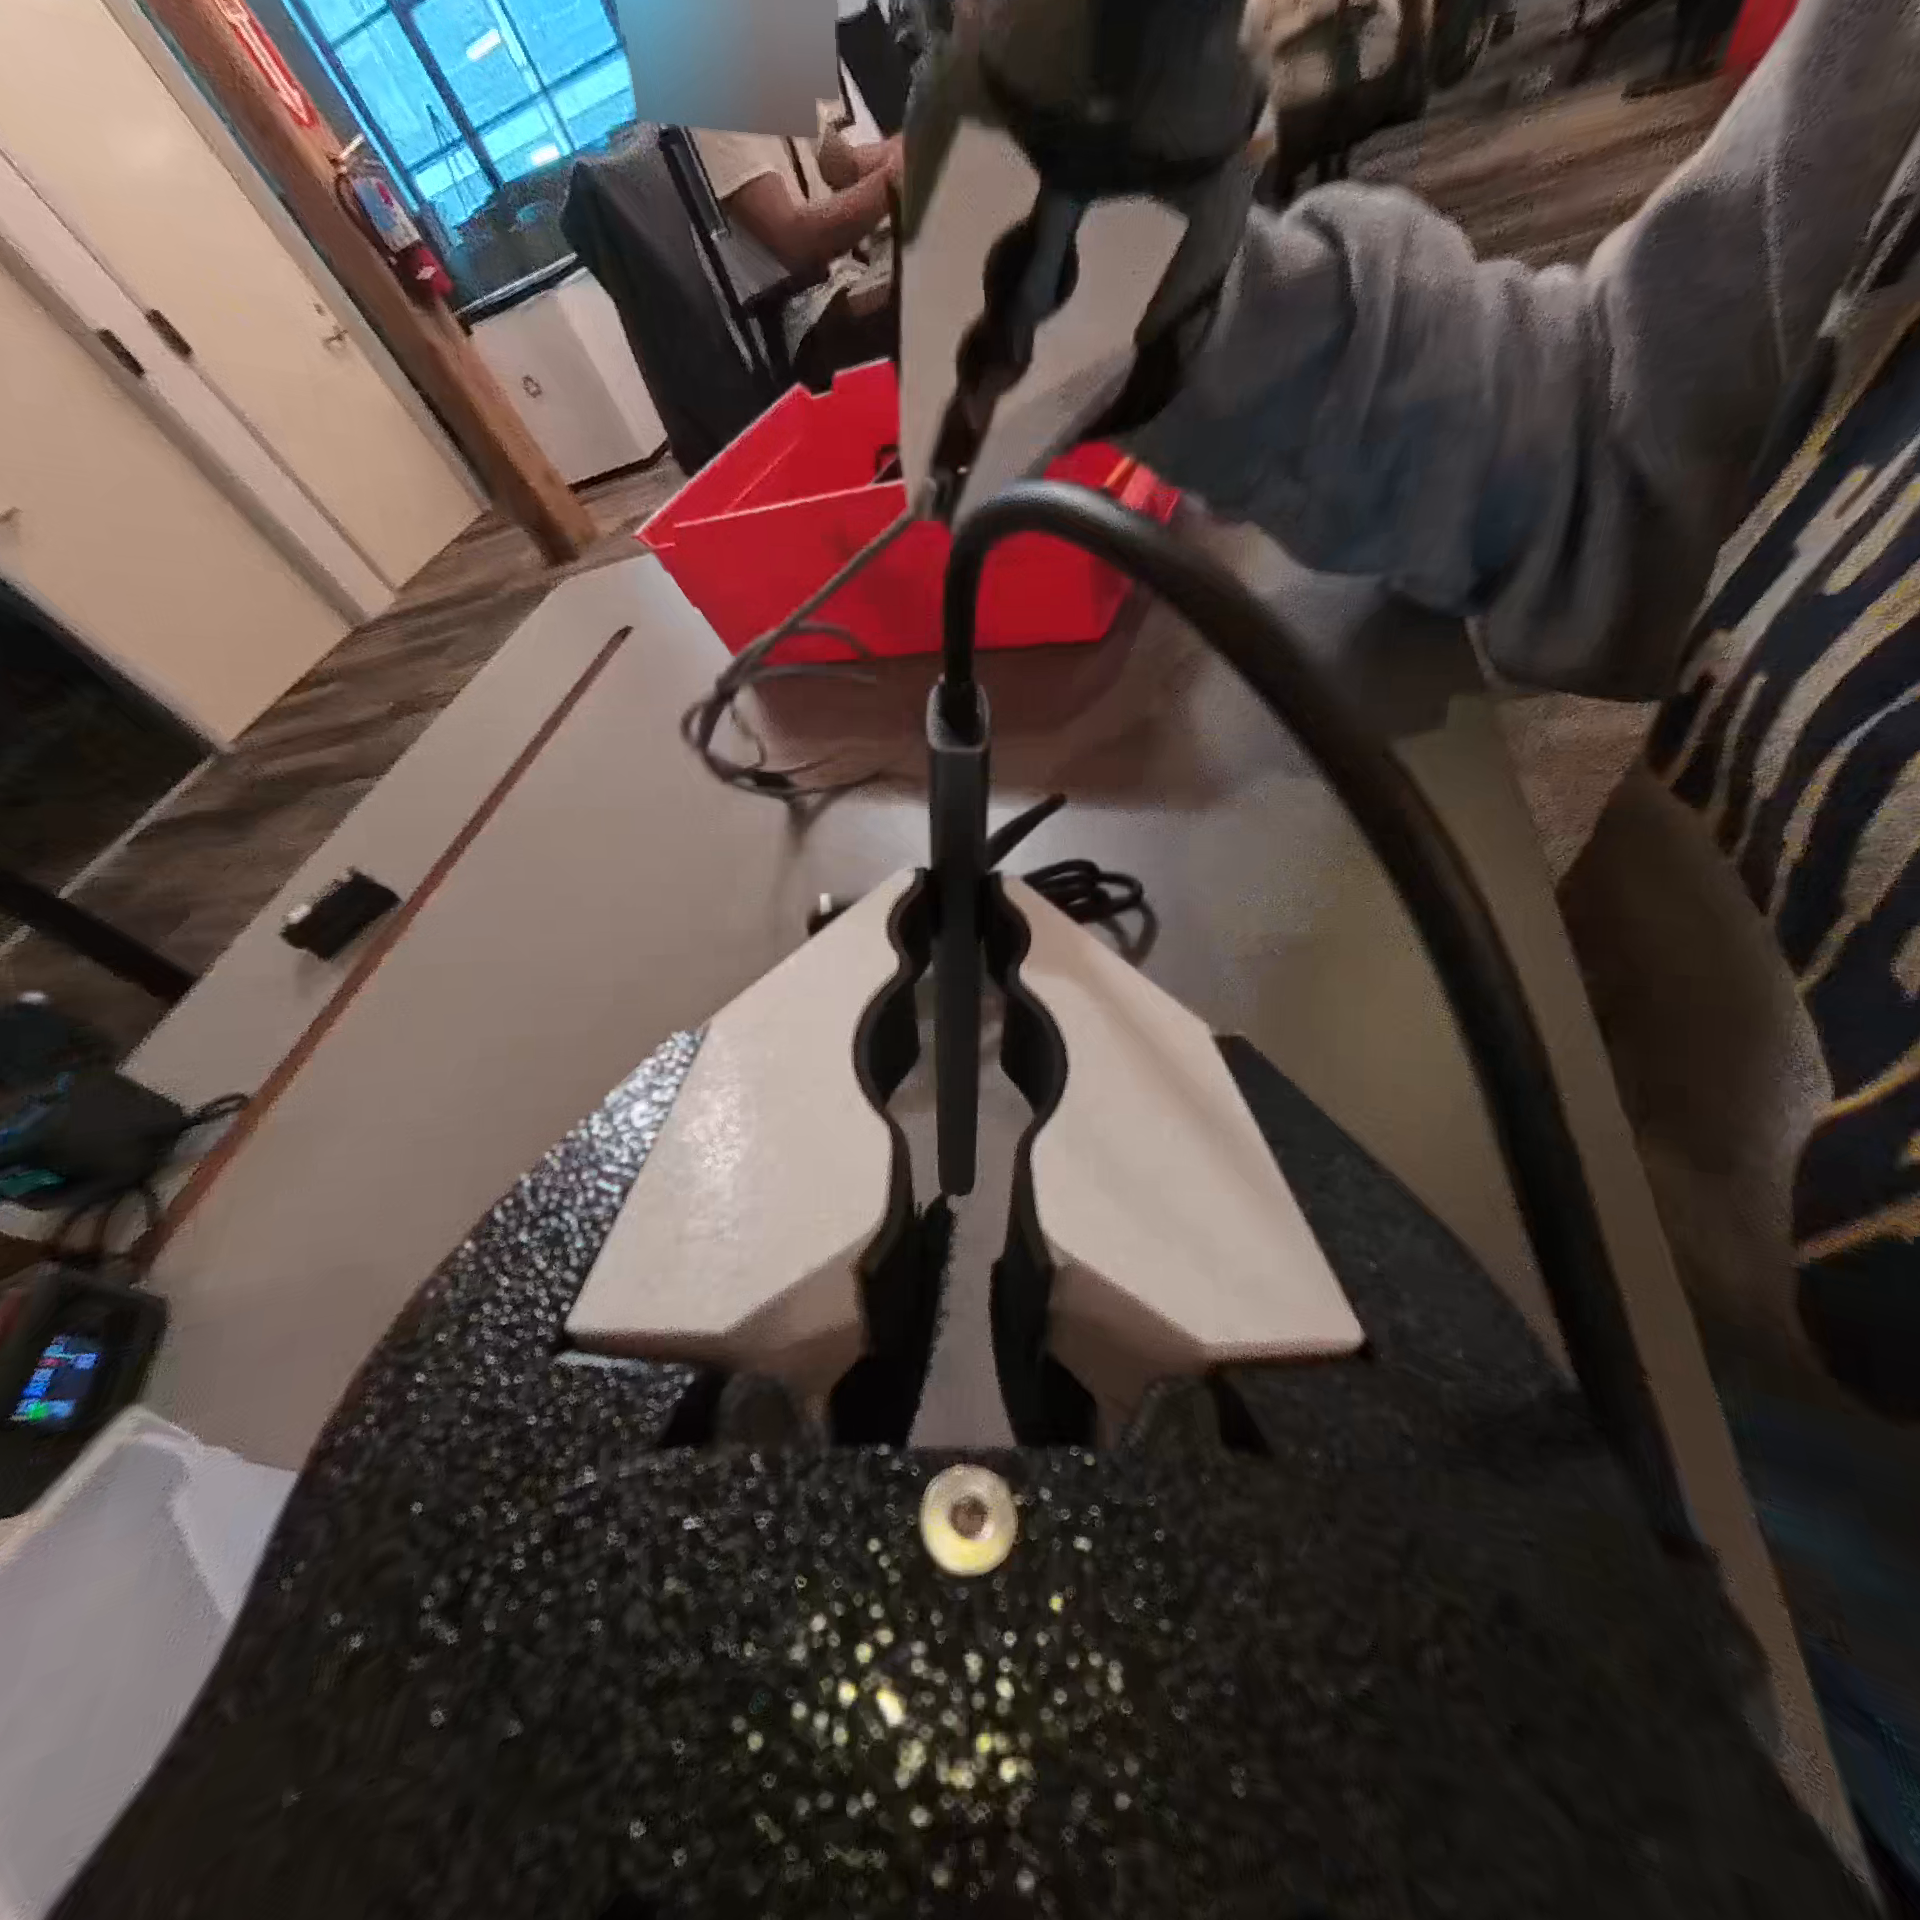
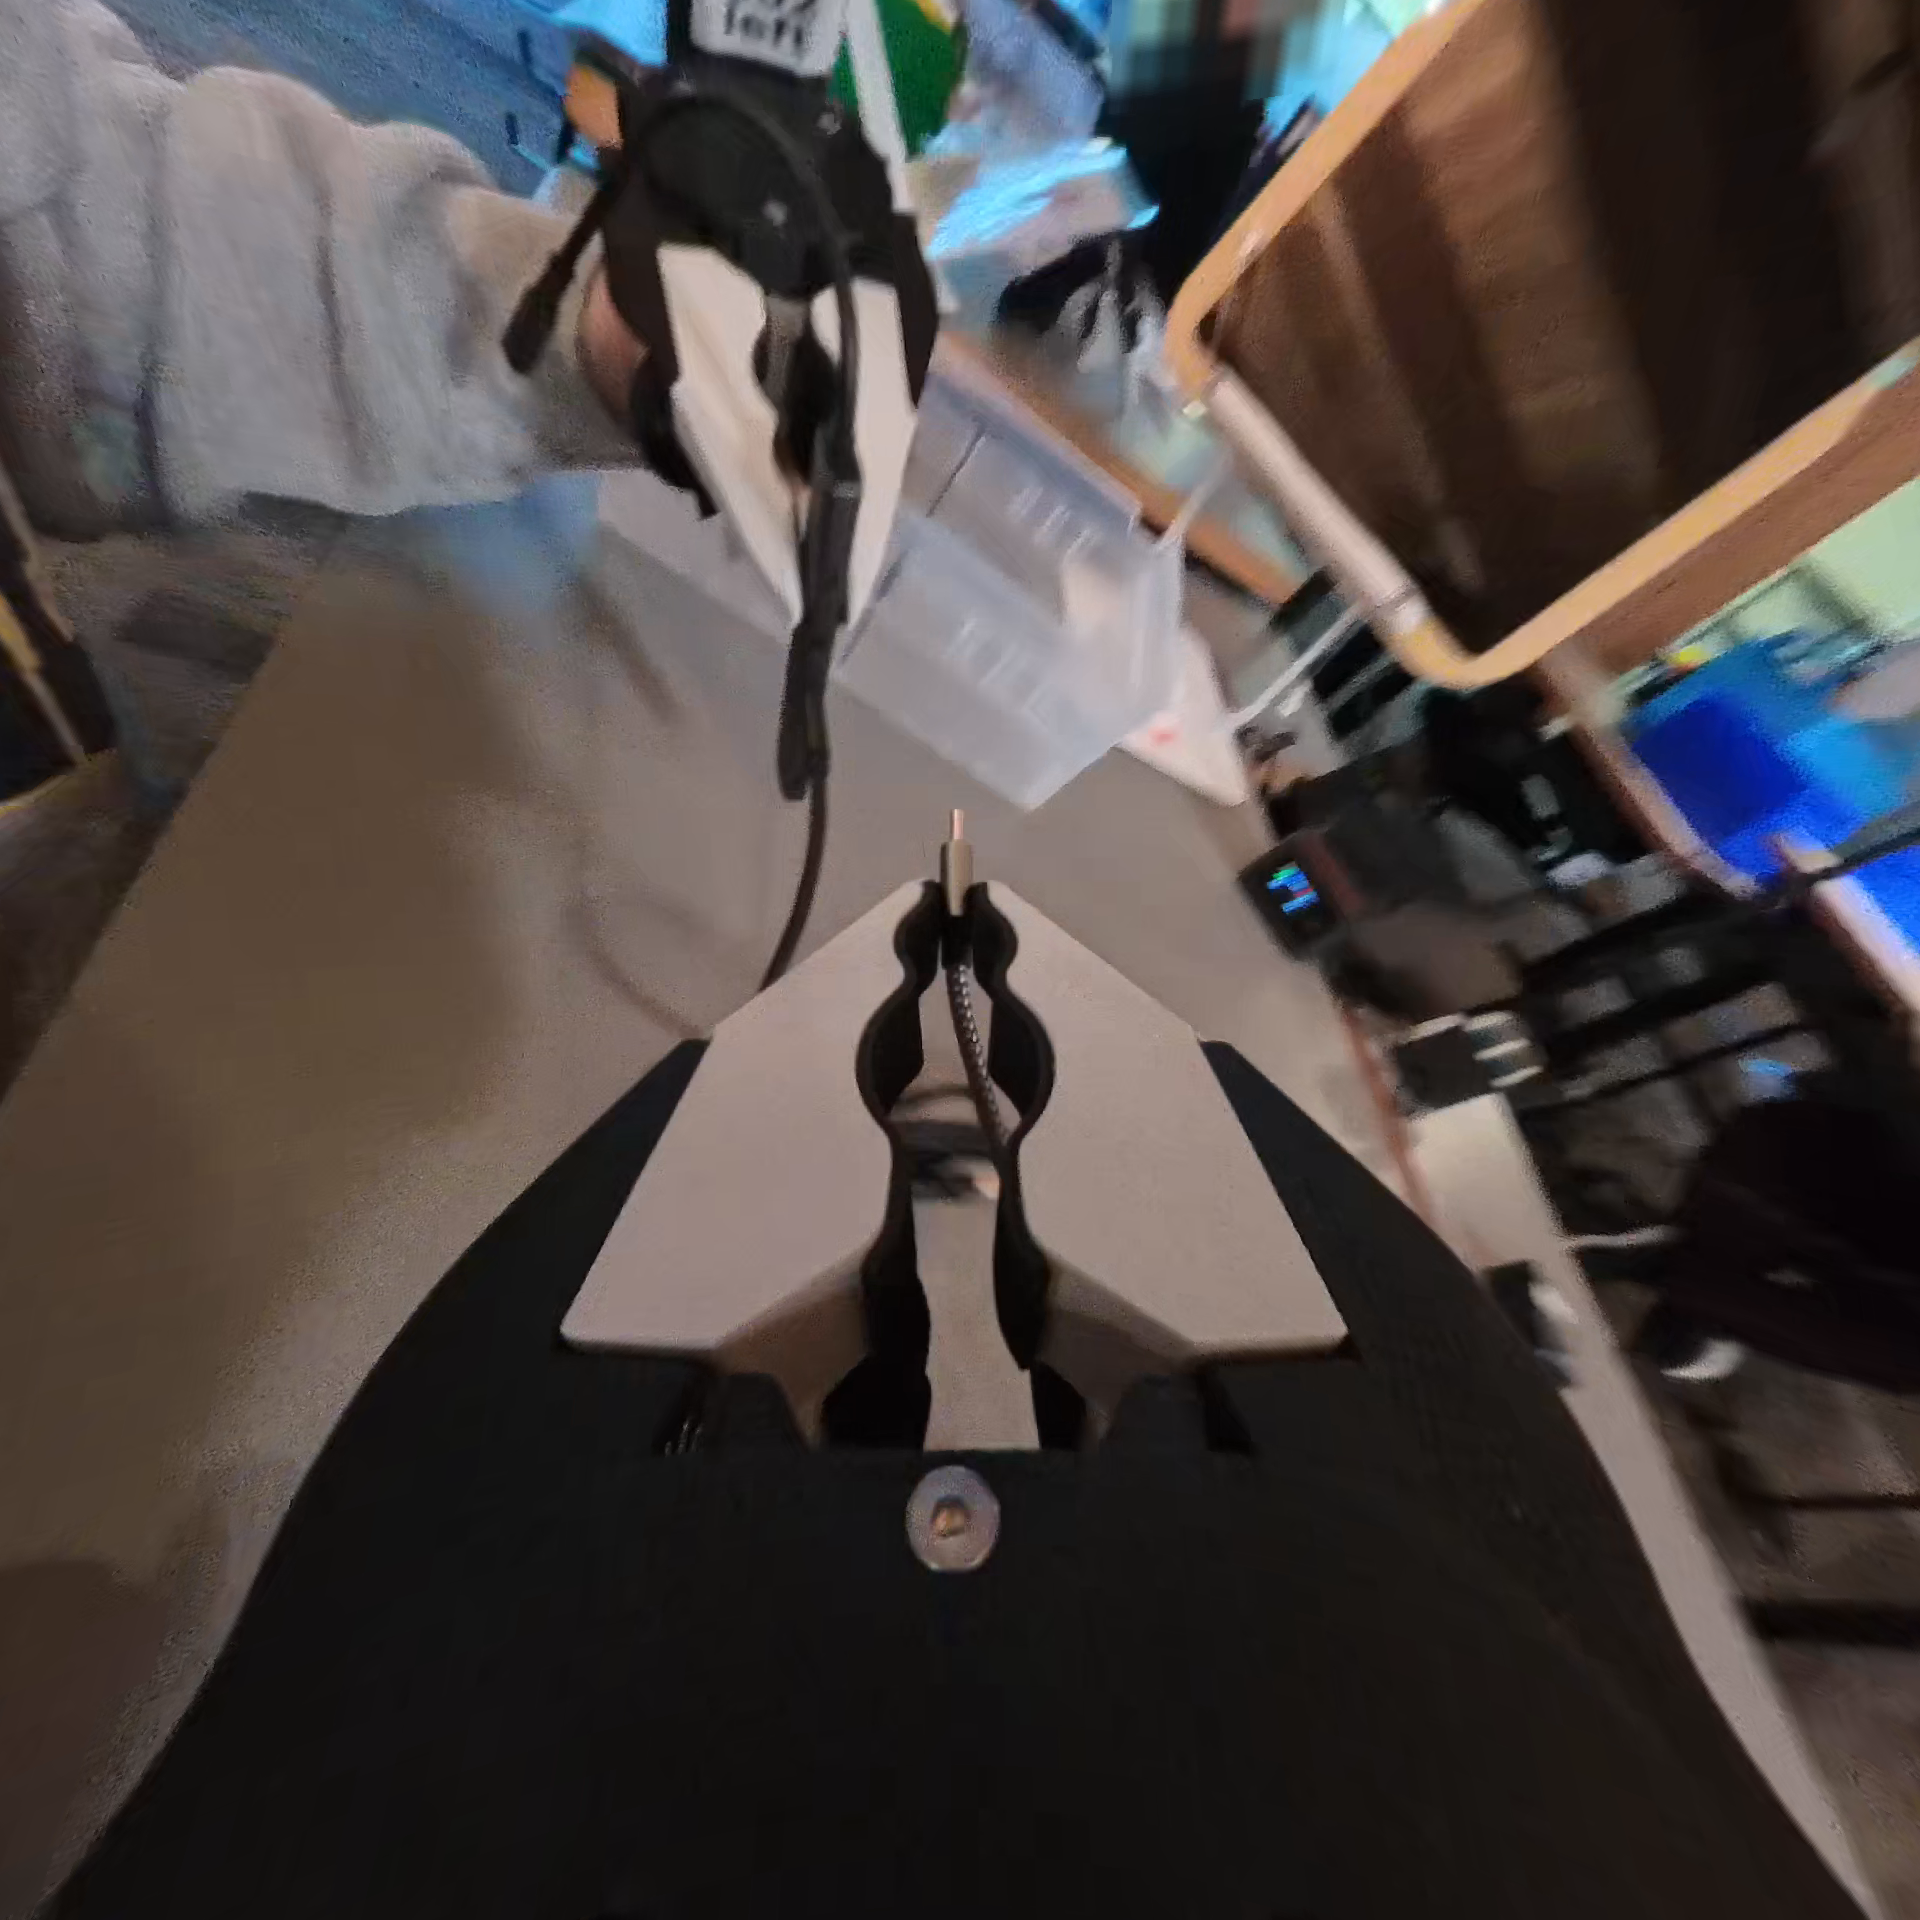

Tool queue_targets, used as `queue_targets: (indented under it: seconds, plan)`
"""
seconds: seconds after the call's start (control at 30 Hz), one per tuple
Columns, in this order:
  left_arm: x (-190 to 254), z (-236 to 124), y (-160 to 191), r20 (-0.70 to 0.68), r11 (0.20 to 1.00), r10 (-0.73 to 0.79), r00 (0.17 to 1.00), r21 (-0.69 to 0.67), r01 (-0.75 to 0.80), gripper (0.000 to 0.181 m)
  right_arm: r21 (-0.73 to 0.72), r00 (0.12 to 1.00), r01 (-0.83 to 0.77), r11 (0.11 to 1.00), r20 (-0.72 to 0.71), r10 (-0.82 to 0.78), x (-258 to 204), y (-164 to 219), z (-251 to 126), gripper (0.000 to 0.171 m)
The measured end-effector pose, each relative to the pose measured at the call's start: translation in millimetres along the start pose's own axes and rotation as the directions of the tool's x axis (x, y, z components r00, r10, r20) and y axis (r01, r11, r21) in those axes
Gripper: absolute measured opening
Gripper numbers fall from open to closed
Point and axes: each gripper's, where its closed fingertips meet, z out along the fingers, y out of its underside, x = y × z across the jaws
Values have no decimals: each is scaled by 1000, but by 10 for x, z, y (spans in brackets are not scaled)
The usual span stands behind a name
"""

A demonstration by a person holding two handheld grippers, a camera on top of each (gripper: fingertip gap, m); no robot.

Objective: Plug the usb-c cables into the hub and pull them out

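Hub [image 1: 957,935] clamped in left fingers [image 1: 831,1122]; right fingers [image 2: 1122,1122] clamped on cable [image 2: 957,862]; red bin [image 1: 831,561] behind.

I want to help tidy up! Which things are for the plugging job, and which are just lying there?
For the job:
hub, held in the left gripper
usb-c cable, held in the right gripper

Just lying about:
red bin
small black box
clear plastic tub

No legible writing anywhere.
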Motion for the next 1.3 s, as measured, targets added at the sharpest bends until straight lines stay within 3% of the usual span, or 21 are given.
queue_targets:
  seconds: [0.07, 0.13, 0.2, 0.37, 0.47, 0.63, 0.8, 1.03, 1.3]
  plan:
    - [64, 96, -88, 10, 999, 39, 999, -33, -38, 7, -88, 997, 57, 995, -45, -61, 39, -30, 10, 5]
    - [106, 158, -97, 2, 997, 49, 999, -57, -49, 8, -275, 990, 90, 957, -82, -116, 105, 213, 19, 5]
    - [80, 157, -42, 26, 998, 29, 999, -60, -28, 8, -356, 972, 87, 930, -176, -158, 230, 327, -92, 4]
    - [48, 135, 104, 86, 999, -54, 995, 8, 53, 8, -171, 872, 34, 985, -477, -113, 799, -282, -972, 4]
    - [27, 174, 186, 115, 997, -77, 990, 40, 72, 8, -69, 851, -30, 997, -525, -11, 1168, -615, -1584, 4]
    - [-29, 224, 276, 133, 985, -145, 980, 107, 132, 7, -67, 821, -149, 987, -565, 85, 1561, -633, -2204, 4]
    - [-27, 216, 334, 121, 981, -169, 978, 117, 155, 7, -100, 758, -146, 984, -651, 46, 1743, -681, -2629, 4]
    - [-1, 230, 367, 98, 973, -204, 974, 128, 191, 7, -138, 723, -236, 962, -687, 79, 1789, -294, -2840, 4]
    - [6, 234, 379, 83, 968, -225, 971, 134, 212, 7, -153, 735, -337, 929, -660, 158, 1525, 292, -2691, 4]
